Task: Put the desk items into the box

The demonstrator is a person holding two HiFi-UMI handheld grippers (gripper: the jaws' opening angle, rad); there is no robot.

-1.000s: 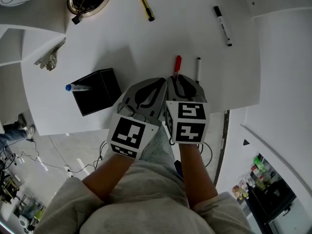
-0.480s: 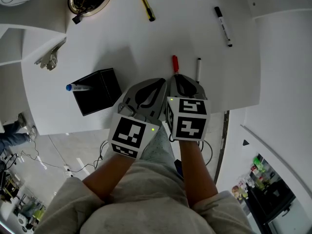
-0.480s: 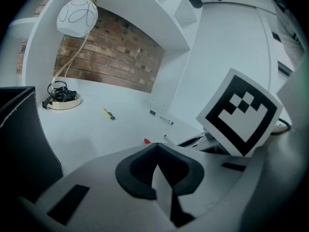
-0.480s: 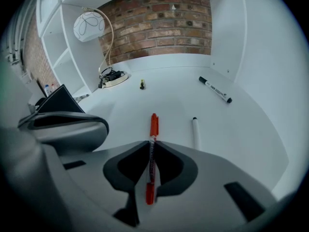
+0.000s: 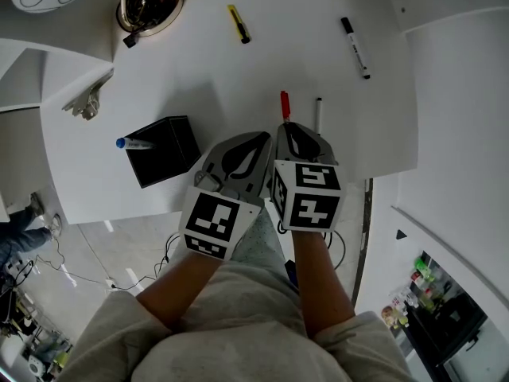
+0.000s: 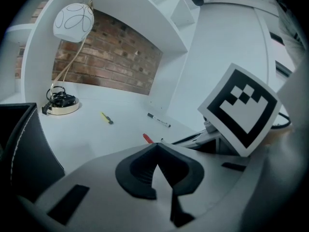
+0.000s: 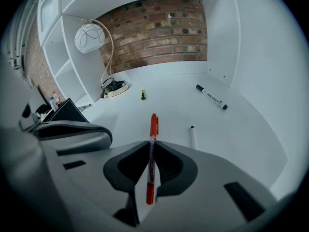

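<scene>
A red pen (image 7: 153, 129) sticks out forward from between the pads of my right gripper (image 7: 150, 146). Its jaws have just been closing and now pinch the pen's barrel. In the head view the red pen (image 5: 285, 104) points away over the white desk (image 5: 238, 70) from the right gripper (image 5: 288, 127). My left gripper (image 5: 262, 138) sits close beside it to the left, and its jaws meet with nothing between them (image 6: 157, 148). The black box (image 5: 163, 151) stands open at the desk's left, and a blue-capped marker (image 5: 131, 143) pokes out of it.
A white pen (image 5: 317, 114) lies just right of the red pen. A black marker (image 5: 355, 48) and a yellow cutter (image 5: 238, 23) lie farther back. A round lamp base with cables (image 5: 149, 0) is at the back left, and metal keys (image 5: 86, 102) lie near the left edge.
The red pen has turned slightly, from leaning right to lying in line with the right gripper. Both hands have stayed nearly in place.
</scene>
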